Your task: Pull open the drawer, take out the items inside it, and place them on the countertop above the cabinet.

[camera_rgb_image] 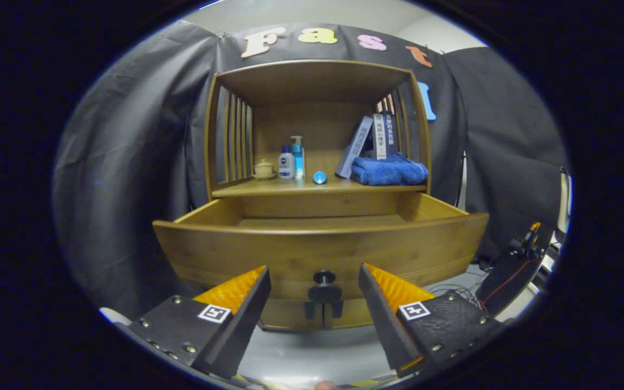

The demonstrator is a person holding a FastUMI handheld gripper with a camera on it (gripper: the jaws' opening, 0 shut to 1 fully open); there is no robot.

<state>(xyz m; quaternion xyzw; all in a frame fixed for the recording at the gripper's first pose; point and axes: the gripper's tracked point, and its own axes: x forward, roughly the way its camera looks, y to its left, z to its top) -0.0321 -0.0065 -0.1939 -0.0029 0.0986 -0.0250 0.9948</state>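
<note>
Drawer (320,246), pulled out from the cabinet toward the gripper (314,287), interior hidden behind its front panel; contents cannot be told. Rigid wood, probably sliding stiffly; best held by the round knob (324,278) at the front's lower middle, which sits between the spread, empty fingers. Above, on the countertop (247,189): bottles (292,160) at centre, folded blue towel (389,170) and books (374,138) toward the right end.

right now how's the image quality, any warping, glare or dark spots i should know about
In the gripper view the fisheye bows the open drawer front into a curve and bends the cabinet top; the shelf items, like the blue towel, are sharp and evenly lit; the cabinet's upper recess is shadowed; a soft glare lies on the pale floor below the open tool, whose fingers flank the knob without touching it.
</note>
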